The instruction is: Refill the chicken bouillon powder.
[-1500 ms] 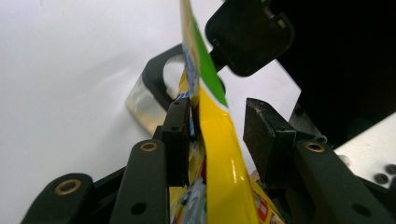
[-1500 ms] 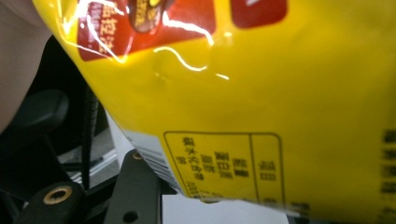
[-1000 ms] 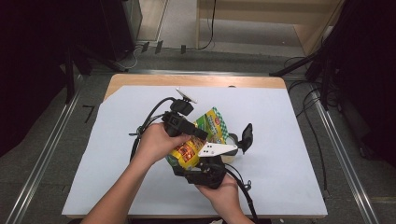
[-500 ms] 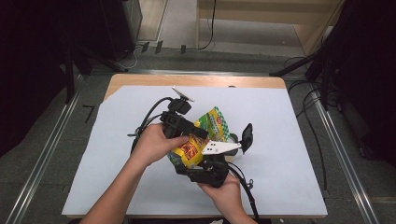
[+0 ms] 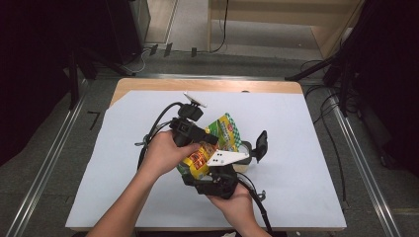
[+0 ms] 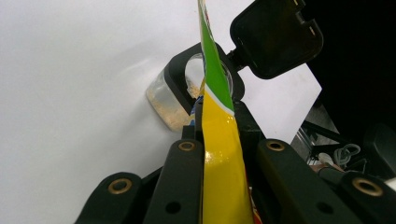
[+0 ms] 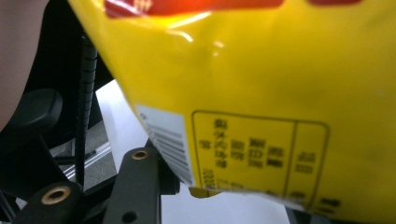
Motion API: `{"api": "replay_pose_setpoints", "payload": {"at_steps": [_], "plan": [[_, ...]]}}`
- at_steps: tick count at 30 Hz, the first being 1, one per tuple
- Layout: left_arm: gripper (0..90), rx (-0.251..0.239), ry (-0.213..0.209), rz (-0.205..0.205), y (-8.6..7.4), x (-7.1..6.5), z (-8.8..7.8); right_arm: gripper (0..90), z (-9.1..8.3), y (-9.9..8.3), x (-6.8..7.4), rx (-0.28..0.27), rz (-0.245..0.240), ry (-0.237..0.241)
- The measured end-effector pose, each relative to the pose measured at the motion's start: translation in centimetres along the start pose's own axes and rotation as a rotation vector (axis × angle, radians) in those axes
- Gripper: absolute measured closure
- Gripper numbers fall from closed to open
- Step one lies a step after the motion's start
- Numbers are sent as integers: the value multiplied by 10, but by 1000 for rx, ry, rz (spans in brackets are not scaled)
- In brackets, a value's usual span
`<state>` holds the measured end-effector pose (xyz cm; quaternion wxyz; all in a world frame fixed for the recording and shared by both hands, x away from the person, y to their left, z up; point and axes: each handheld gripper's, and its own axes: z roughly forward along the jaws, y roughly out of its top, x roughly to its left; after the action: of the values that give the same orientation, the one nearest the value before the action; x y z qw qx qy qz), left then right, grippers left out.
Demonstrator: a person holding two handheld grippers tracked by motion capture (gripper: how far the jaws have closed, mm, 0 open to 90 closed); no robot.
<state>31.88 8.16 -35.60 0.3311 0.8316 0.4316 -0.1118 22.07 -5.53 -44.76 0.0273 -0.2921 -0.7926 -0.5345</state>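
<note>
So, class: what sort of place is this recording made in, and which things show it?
Probably a lab or workshop rather than a kitchen: a table covered with plain white sheet, metal rails along the floor, and cables trailing past dark equipment stands.

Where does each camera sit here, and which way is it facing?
High view: above the person's side, looking forward and down on the table; both forearms, left gripper, right gripper.
Left gripper view: rides the left gripper, along its jaws clamped on the pouch, toward the jar.
Right gripper view: rides the right gripper, close on the pouch's back; one jaw shows.
Shared: pouch in all three; jar in the first two.
</note>
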Motion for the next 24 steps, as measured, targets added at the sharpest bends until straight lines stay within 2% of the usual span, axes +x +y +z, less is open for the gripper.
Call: {"api": "replay_pose_setpoints", "payload": {"at_steps": [3, 6, 19, 24], "plan": [[848, -3, 5, 4, 1, -1, 0, 633, -1, 0, -2, -9, 22, 15], [837, -20, 2, 25, 3, -2, -1, 635, -1, 1, -3, -27, 41, 30], [833, 27, -10, -19, 16, 0, 2, 633, -5, 6, -7, -48, 94, 62], [839, 41, -17, -37, 19, 6, 2, 622, -4, 9, -8, -33, 109, 60]]}}
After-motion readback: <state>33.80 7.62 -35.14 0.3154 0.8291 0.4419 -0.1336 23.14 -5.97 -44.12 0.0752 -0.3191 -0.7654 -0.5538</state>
